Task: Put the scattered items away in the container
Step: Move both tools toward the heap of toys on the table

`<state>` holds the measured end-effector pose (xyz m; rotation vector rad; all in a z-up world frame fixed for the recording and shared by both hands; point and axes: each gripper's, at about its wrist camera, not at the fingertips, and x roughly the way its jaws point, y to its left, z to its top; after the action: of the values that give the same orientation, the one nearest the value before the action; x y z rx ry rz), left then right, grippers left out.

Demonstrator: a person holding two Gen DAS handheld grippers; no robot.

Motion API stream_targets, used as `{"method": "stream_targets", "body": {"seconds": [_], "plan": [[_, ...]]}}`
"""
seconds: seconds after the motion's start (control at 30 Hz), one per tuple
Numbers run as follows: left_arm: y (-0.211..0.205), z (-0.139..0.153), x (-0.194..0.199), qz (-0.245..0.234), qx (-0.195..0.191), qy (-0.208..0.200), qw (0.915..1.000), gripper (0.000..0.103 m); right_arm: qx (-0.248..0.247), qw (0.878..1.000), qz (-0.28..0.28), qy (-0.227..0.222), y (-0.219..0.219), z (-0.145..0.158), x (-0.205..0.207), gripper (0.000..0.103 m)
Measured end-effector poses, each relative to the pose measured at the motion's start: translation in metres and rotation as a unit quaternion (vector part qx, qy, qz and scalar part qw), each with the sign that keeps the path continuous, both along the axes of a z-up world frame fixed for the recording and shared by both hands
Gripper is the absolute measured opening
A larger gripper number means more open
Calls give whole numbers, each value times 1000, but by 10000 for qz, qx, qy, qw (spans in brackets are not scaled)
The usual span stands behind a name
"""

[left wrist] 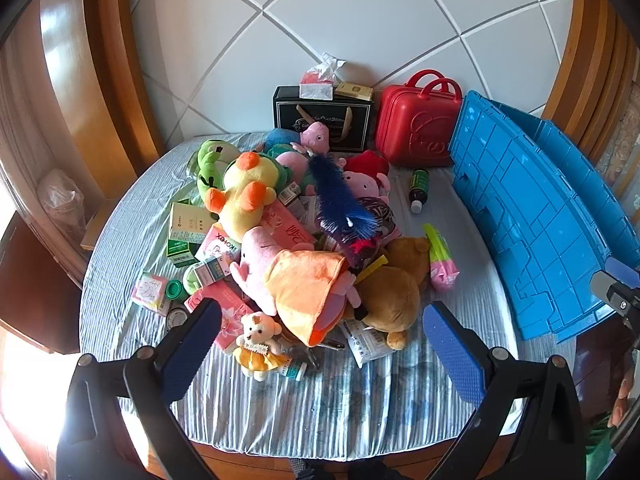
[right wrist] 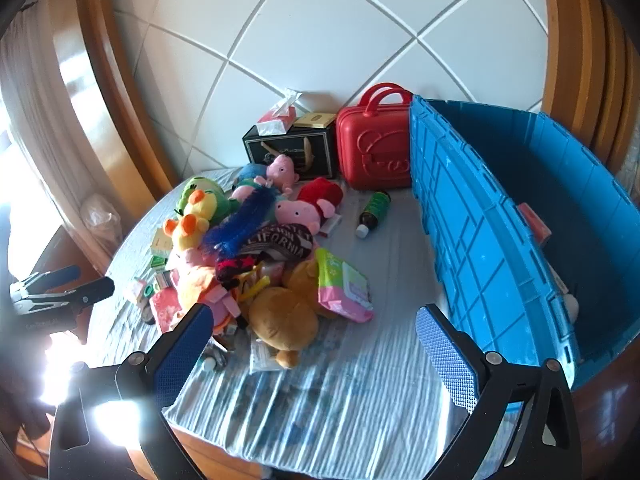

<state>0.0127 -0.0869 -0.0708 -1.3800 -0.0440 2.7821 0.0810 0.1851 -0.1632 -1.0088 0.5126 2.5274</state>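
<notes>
Left claw (left wrist: 322,340) gapes above toy pile (left wrist: 296,240)

One blue crate (right wrist: 480,240), one red case (right wrist: 370,148) (two handles), one bottle (right wrist: 374,212).

Wall (left wrist: 360,20): white panels, diagonal grey seams.
Frame (left wrist: 96,80): glossy curved wood on both sides.
Bed cover (left wrist: 300,408): pale blue-striped sheet, wrinkled.
Floor (right wrist: 608,400): dark reddish wood, lower right.
Curtain (right wrist: 28,80): sheer, far left.
</notes>
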Motion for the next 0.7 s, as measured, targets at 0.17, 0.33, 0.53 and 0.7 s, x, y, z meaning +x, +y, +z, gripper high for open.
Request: {"method": "stream_targets", "body": {"seconds": [0.17, 0.33, 0.53, 0.7], "plan": [[-19, -29, -6, 67, 90, -184, 9998, 103, 34, 9998, 50, -177, -6, -20, -18, 103], [-26, -59, -21, 40, 143, -338, 9993, 103, 63, 9991, 129, -387, -11, -45, -41, 103], [-23, -99, -47, -71, -5, -551, 9985, 103, 90, 9977, 162, -647, -13, -77, -65, 103], [-13, -128, -72, -218, -217, -679, 9972, 103, 23, 9961, 103, -873, -6, -106, -79, 103]]}}
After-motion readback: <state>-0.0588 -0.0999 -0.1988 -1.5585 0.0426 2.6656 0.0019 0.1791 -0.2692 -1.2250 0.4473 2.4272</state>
